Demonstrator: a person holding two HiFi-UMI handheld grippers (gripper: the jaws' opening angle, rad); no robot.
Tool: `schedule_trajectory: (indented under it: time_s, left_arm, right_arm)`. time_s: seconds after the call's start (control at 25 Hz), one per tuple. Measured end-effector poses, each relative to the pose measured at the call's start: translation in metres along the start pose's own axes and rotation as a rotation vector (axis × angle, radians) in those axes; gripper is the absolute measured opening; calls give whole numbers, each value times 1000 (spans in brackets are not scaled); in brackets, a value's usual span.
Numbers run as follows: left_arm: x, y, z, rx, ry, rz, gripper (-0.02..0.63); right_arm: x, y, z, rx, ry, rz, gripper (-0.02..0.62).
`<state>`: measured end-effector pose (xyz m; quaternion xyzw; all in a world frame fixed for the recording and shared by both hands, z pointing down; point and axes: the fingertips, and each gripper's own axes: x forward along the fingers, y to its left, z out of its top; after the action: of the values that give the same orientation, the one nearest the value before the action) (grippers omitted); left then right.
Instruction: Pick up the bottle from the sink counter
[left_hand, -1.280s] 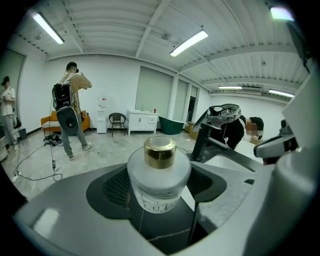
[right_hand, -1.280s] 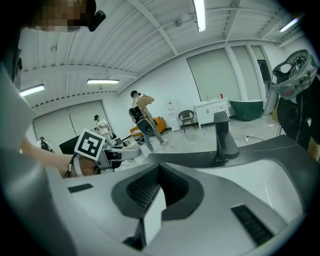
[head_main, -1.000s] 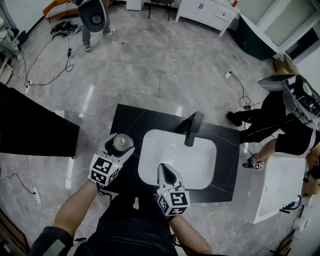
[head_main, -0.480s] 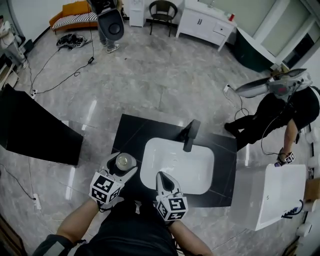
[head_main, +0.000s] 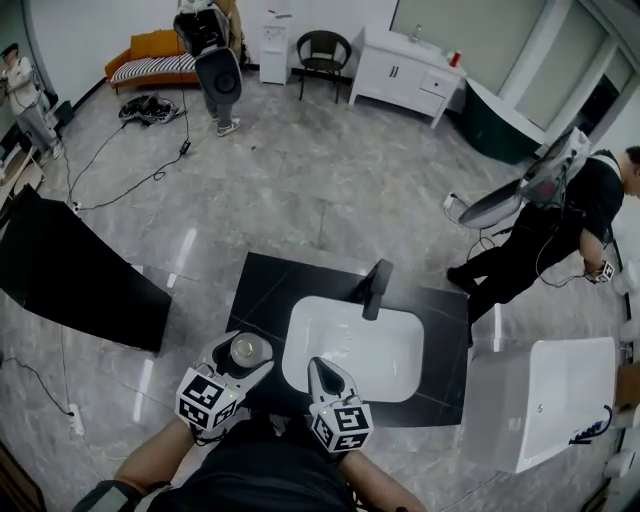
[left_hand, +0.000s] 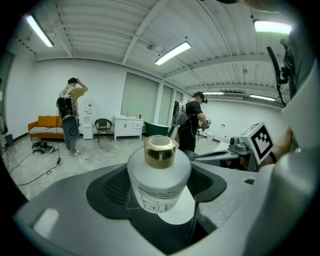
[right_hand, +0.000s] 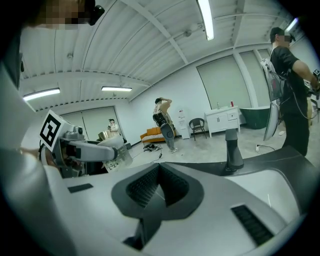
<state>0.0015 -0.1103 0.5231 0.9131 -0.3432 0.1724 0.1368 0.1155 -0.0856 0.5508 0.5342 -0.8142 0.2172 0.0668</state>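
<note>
- Bottle (left_hand: 159, 175), white with a gold cap, stands upright, clamped between the left gripper (head_main: 245, 352) jaws, above the worktop (head_main: 262, 285) beside the sink (head_main: 400, 340).
- Best raised straight, untilted, squeeze steady.
- Right gripper (head_main: 320, 370): jaws together, holding nothing.

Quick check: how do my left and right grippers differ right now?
The left gripper has its fingers closed on the white, gold-capped bottle. The right gripper has its fingers together with nothing between them. The left gripper sits over the dark counter, left of the basin, while the right gripper points over the basin's near rim. Both point away from the person.
</note>
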Motion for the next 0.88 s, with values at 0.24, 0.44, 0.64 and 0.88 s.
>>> schedule_trajectory:
  time_s: [0.24, 0.44, 0.64, 0.88]
  left_arm:
    - [-13, -12, 9, 49, 0, 1, 334]
    - [-17, -21, 9, 50, 5, -8, 334]
    - [-16, -27, 17, 37, -17, -21, 334]
    - [-18, -24, 32, 46, -60, 2, 334]
  right_arm:
    - [-5, 2, 17, 12, -30, 9, 6]
    - [-9, -4, 37, 7, -66, -6, 6]
    - [-11, -6, 56, -7, -103, -9, 6]
    - [-13, 8, 74, -40, -140, 16, 6]
